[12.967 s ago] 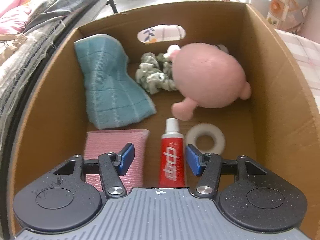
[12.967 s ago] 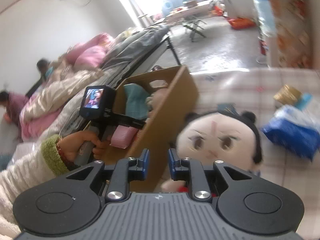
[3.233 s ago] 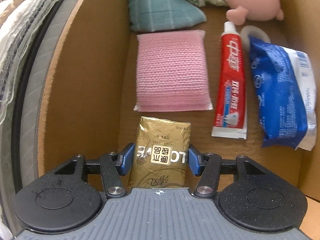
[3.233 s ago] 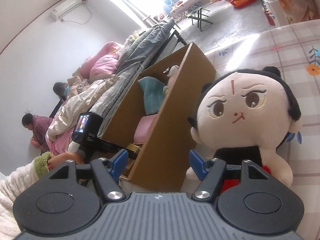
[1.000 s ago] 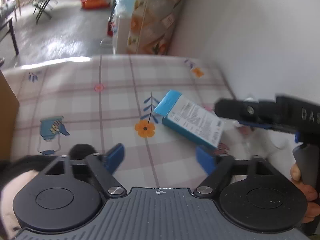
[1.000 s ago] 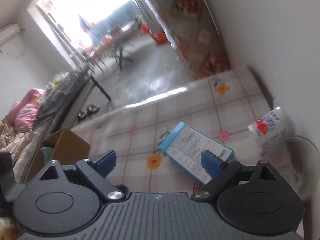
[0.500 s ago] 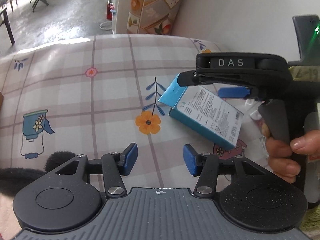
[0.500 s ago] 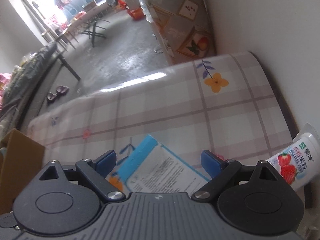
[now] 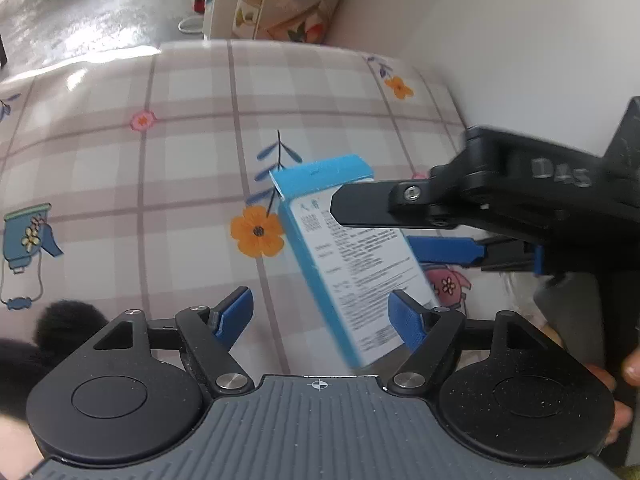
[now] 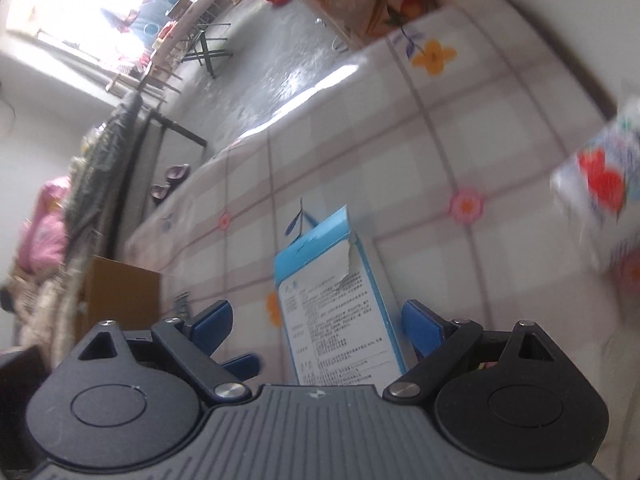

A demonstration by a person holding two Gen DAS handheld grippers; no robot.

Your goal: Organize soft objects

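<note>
A blue and white carton (image 9: 352,264) lies on the checked tablecloth (image 9: 184,168). My left gripper (image 9: 320,318) hangs just over its near end. Its jaws are opening, the carton sits between them near the right-hand pad (image 9: 404,320), and neither pad presses on it. In the left wrist view my right gripper's blue finger (image 9: 444,250) reaches in from the right over the carton's far half. My right gripper (image 10: 316,322) stands open with the carton (image 10: 340,312) between its fingers, untouched. The plush doll's black hair (image 9: 60,328) shows at the lower left.
The cardboard box (image 10: 120,292) stands at the table's left end. A blurred strawberry yogurt pouch (image 10: 600,184) lies by the wall on the right. A person's hand (image 9: 616,392) holds the right gripper's handle. Beyond the far table edge is a grey floor.
Both grippers have come down onto the blue carton, which now lies between each pair of fingers. The left jaws narrowed half a second ago and have widened again. The right gripper has rolled.
</note>
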